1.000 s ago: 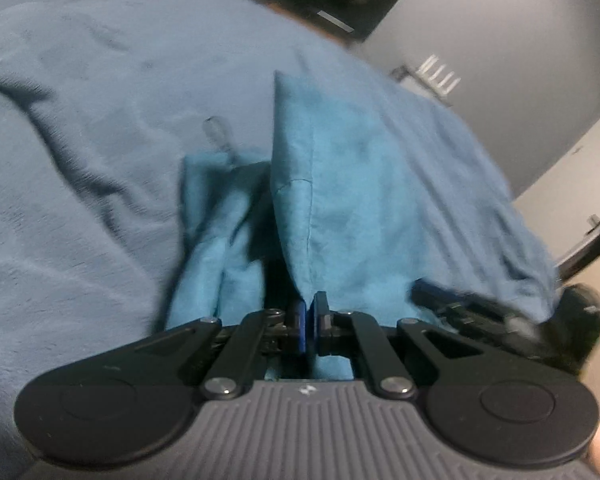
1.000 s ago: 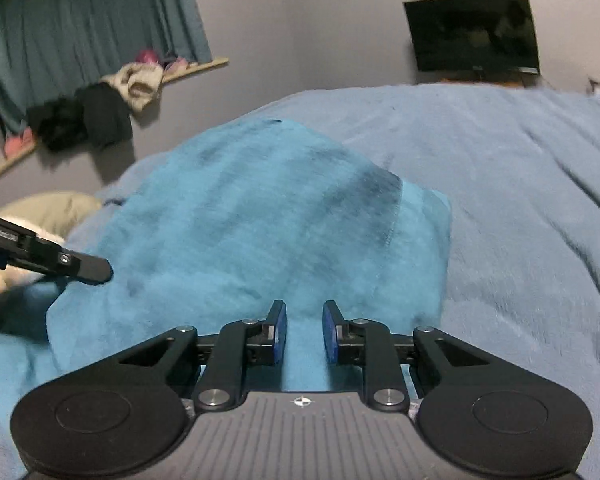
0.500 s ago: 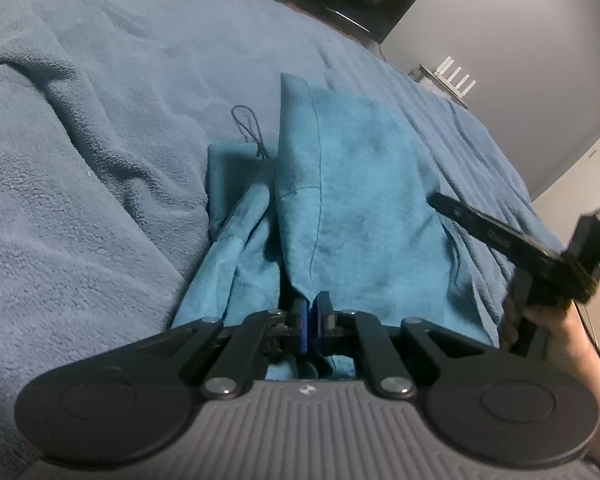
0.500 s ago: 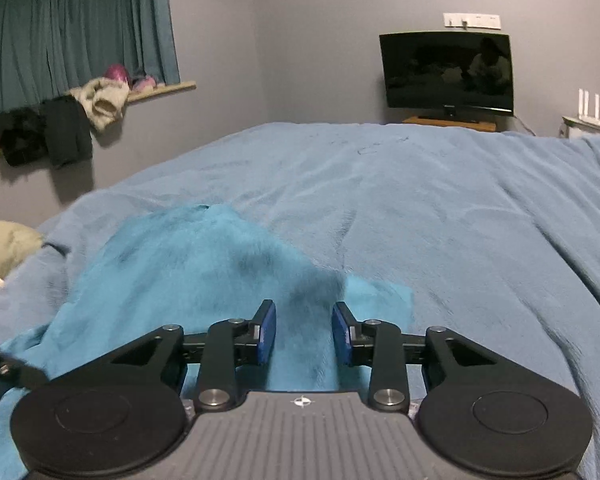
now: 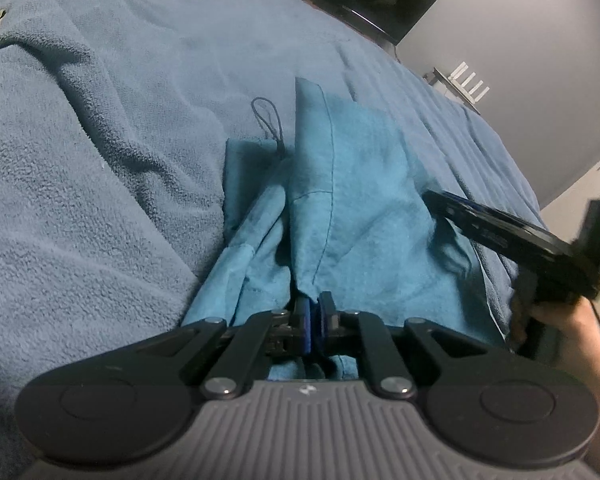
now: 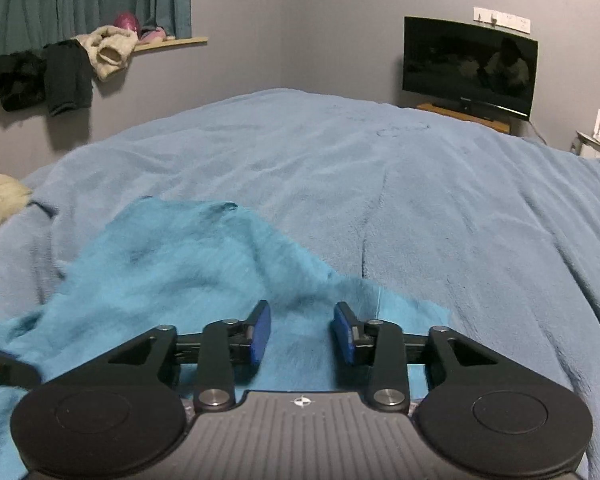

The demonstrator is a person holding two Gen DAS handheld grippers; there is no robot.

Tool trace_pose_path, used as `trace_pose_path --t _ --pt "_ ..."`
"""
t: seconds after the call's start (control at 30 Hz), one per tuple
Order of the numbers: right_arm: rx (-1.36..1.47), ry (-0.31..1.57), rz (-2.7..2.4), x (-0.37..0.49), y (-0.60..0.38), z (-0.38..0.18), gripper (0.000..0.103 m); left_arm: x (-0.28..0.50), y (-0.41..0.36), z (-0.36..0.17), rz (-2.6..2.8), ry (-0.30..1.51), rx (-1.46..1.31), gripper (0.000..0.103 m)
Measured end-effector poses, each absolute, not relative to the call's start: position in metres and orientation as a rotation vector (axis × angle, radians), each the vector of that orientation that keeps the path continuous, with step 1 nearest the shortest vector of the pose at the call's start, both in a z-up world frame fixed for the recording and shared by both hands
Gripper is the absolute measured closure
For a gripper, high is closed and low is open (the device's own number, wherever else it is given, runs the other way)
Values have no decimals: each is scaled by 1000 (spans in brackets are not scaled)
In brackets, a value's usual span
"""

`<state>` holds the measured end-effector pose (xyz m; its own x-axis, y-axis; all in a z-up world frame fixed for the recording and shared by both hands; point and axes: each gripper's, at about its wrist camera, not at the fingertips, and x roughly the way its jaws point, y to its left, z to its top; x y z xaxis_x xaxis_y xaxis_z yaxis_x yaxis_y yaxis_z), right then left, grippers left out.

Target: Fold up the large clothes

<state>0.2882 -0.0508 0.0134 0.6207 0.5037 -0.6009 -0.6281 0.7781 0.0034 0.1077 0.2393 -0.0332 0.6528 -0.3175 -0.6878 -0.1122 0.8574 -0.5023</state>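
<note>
A teal garment [image 5: 352, 208] lies partly folded on a bed covered by a blue fleece blanket [image 5: 100, 184], with the dark television [image 6: 470, 66] at the far wall beyond it; the left hand-held gripper [image 5: 314, 328] is pinched shut on a raised edge of the cloth at the end of the garment farthest from the television, while the right hand-held gripper [image 6: 302, 334], its jaws having just been opening, hangs over the garment's side with its blue pads apart and nothing pressed between them (cloth shows beneath, not clamped). The risk from here appears to rest on that single pinch: the left pads hold only a narrow ridge of soft fabric, so a pull toward the television could slip it free and let the fold collapse; a dark drawstring [image 5: 270, 120] trailing off the garment's television-side edge might snag or drag out of the fold; and the right hand-held gripper, if it closes low, could gather the blanket together with the garment, since both are soft and close in colour.
</note>
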Motion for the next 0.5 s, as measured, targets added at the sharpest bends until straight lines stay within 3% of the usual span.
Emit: trace_pose_path --t 0.27,0.5 --pt "-279 677 740 208 -87 44 57 106 241 -34 -116 863 -543 96" --pt "-347 688 841 137 -133 32 52 104 241 -34 -114 866 -537 96"
